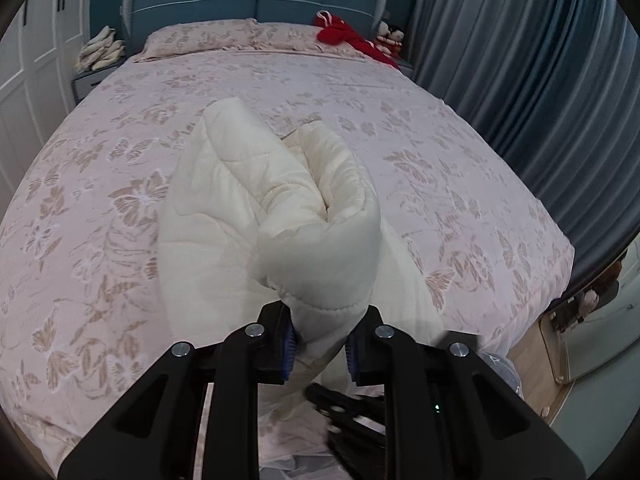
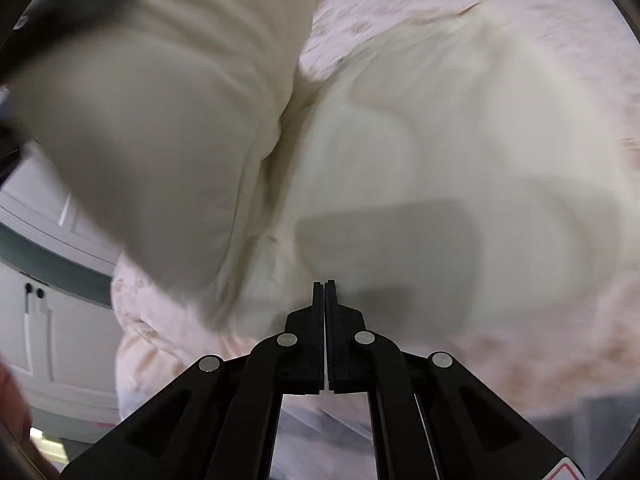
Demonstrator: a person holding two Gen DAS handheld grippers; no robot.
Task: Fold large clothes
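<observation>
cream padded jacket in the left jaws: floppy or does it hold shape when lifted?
Likely floppy: the cream padded jacket droops in folds from the left gripper. Probably light for its bulk, given the puffy quilting. Its loose end likely drags over the bed.

The left gripper (image 1: pixel 320 342) is angling downward, its fingers (image 1: pixel 286 340) pinching thick cloth. The right gripper (image 2: pixel 324 300) is angling downward too, fingers pressing together, holding nothing.

Right wrist view: heavy motion blur; cream padded garment (image 2: pixel 360 140) shows no legible seams. Dark shape (image 2: pixel 60 12) at upper left edge unidentifiable. White cabinet (image 2: pixel 52 320) cut off at left.
Left wrist view: garment's lower part hidden behind left gripper (image 1: pixel 320 346). Black object (image 1: pixel 344 408) below partly hidden. Items right of red cloth (image 1: pixel 348 36) too small to identify.
</observation>
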